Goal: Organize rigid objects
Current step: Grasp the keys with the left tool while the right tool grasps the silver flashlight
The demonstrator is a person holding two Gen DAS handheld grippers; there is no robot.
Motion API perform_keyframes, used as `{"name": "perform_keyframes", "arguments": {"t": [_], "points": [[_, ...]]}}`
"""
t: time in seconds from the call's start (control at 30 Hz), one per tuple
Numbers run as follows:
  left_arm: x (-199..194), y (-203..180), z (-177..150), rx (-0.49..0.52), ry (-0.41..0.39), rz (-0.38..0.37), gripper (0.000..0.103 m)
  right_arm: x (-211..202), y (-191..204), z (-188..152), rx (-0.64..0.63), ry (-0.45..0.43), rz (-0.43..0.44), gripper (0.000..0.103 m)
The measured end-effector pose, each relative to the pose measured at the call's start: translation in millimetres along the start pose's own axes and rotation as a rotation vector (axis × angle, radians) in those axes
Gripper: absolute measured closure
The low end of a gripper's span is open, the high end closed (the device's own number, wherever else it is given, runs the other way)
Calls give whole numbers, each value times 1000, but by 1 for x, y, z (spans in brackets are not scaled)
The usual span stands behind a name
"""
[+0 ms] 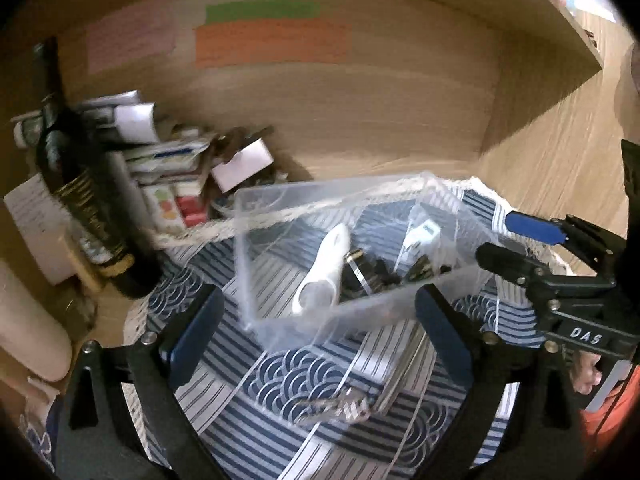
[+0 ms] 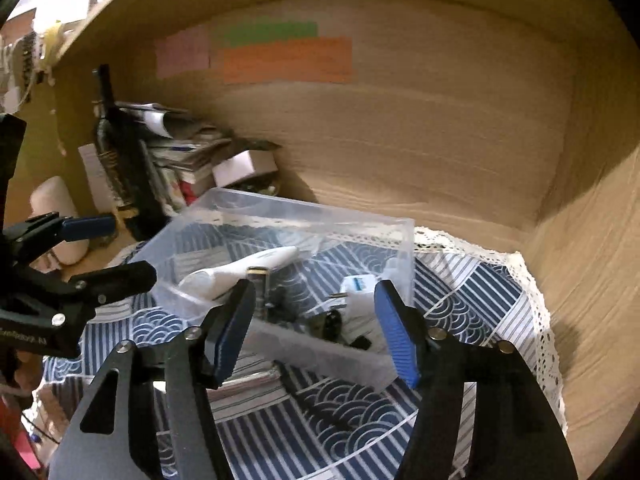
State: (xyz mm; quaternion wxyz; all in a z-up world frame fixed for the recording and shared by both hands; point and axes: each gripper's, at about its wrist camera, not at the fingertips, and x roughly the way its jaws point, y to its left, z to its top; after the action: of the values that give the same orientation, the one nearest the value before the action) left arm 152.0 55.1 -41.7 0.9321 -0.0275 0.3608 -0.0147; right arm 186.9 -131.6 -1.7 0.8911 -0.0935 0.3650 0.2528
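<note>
Clear bin (image 1: 360, 248): sits mid-frame in the left wrist view on the blue-and-white patterned cloth (image 1: 304, 376), seen at an angle; its near wall lies between the left fingers.
Bin contents: a white handled device (image 1: 324, 272) lies lengthwise in the middle, a white plug adapter (image 1: 420, 236) toward the right end, and small dark pieces I cannot identify cluster between them.
Left gripper (image 1: 320, 328): fingers spread wide, blue pads on either side of the bin's near corner, holding nothing.
Right gripper (image 2: 316, 328): fingers also well apart, straddling the bin's near long wall in the lower middle of its own view; nothing is clamped.
Loose items on cloth: a small metal chain or key bunch (image 1: 340, 404) lies in the lower middle of the left view, just in front of the bin.
Cloth edge: the lace trim (image 2: 536, 292) runs down the right of the right wrist view, with bare wood beyond it.
Left clutter: a dark bottle (image 1: 80, 184) and a stack of boxes and papers (image 1: 168, 160) crowd the left of the frame, close to the bin's far left corner.
Open room: the wooden back panel (image 2: 420, 140) behind the bin stands bare toward the right; coloured notes (image 2: 280, 56) are stuck at upper centre.
</note>
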Motion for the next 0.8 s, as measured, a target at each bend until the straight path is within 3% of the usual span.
{"name": "perform_keyframes", "arguments": {"t": [0.17,0.33,0.7,0.73,0.8], "points": [[-1,15,-28,-2,43,20,6,3,16,-17,0,43,40,44],[3,23,-57,3,100,31,6,28,35,-38,-1,140,70,44],[13,21,-87,17,209,-13,6,81,47,-57,-1,345,67,44],[15,19,-88,22,218,-14,6,81,46,-58,-4,346,65,45],[20,15,-90,20,233,-21,6,78,45,-59,-21,342,49,58]]}}
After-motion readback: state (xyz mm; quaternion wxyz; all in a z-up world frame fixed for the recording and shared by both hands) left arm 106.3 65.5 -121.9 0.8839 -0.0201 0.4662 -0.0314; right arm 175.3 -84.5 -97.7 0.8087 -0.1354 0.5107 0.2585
